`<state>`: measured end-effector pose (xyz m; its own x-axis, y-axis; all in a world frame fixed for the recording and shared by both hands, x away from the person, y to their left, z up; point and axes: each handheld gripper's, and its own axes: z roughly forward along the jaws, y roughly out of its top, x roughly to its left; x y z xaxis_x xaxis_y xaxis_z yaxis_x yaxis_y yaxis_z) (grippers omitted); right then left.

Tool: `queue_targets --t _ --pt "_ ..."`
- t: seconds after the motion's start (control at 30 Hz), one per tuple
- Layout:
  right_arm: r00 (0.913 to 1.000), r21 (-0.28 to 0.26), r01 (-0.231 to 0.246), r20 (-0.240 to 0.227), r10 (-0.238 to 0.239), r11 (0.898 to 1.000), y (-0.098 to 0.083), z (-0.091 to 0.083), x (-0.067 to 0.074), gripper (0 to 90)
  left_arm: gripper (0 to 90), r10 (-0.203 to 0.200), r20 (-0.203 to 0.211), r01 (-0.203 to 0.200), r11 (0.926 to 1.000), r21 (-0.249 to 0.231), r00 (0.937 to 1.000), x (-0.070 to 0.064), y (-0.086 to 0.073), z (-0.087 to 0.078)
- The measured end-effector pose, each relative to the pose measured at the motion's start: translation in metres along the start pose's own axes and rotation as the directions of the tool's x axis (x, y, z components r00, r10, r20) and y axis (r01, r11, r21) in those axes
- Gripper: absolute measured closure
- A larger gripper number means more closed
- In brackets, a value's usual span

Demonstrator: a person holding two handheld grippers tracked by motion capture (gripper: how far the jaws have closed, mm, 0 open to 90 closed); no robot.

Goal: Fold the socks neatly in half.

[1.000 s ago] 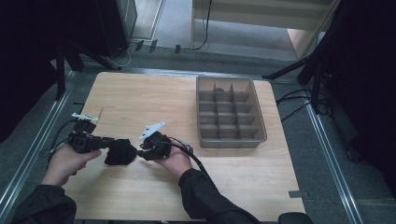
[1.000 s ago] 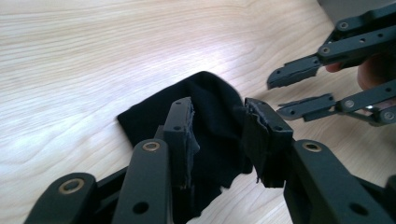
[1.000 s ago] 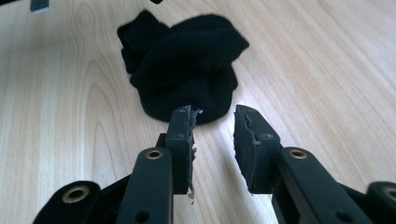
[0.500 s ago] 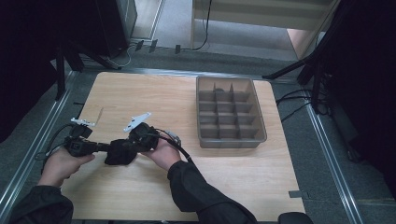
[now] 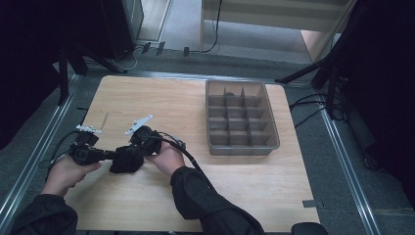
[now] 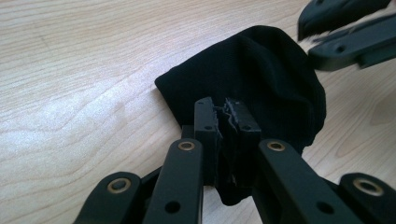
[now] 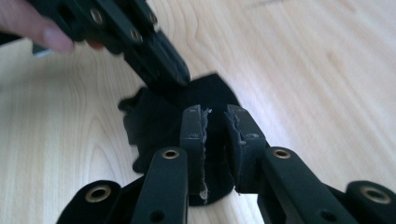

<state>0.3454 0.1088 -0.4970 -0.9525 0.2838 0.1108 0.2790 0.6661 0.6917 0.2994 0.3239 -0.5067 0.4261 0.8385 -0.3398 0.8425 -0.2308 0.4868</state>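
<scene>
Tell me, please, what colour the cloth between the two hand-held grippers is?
Plain black, no pattern. The cloth shows best in the left gripper view.

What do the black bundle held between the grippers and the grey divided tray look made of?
Black bundle: soft knitted fabric, matte, probably a sock; fine ribbing and limp folds show. Grey divided tray: likely moulded plastic, dull and slightly translucent, with thin, even partition walls.

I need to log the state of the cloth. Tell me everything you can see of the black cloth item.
The black cloth item is a small, soft, ribbed-looking knit piece, bunched on the wooden table. The left gripper pinches one edge; the right gripper has cloth between its closing jaws. It lies left of the grey divided tray, apart from it.
</scene>
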Motion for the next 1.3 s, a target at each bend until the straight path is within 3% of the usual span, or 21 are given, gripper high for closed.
queue_targets --t 0.17,0.5,0.87,1.13,1.23,1.3 --pt "1.0 0.052 0.006 0.005 -0.006 0.999 -0.016 0.007 -0.002 79.5 82.0 0.014 0.014 -0.015 0.9998 0.01 0.9998 -0.002 -0.002 0.006" --pt "0.9996 0.054 -0.025 -0.013 0.026 0.998 -0.032 0.015 -0.005 81.5 80.3 0.033 0.039 -0.034 0.9992 0.022 0.9987 -0.004 -0.002 0.017" --pt "1.0 0.002 -0.003 -0.001 0.003 1.0 -0.013 -0.002 0.001 72.9 79.8 0.035 0.027 -0.035 0.999 0.027 0.999 -0.004 -0.002 0.018" --pt "0.9997 -0.003 0.023 -0.009 -0.023 1.0 -0.004 0.009 0.015 58.2 79.8 0.037 0.02 -0.037 0.999 0.024 0.9991 -0.005 -0.002 0.018" --pt "0.9994 0.03 0.019 0.028 -0.02 0.999 -0.008 0.018 0.016 62.5 79.9 0.044 0.011 -0.045 0.9986 0.028 0.999 -0.006 -0.002 0.018" --pt "0.9988 0.034 -0.01 0.049 0.008 0.999 -0.011 0.019 0.014 74.7 80.1 0.055 -0.001 -0.055 0.9979 0.035 0.9985 -0.007 -0.002 0.018"
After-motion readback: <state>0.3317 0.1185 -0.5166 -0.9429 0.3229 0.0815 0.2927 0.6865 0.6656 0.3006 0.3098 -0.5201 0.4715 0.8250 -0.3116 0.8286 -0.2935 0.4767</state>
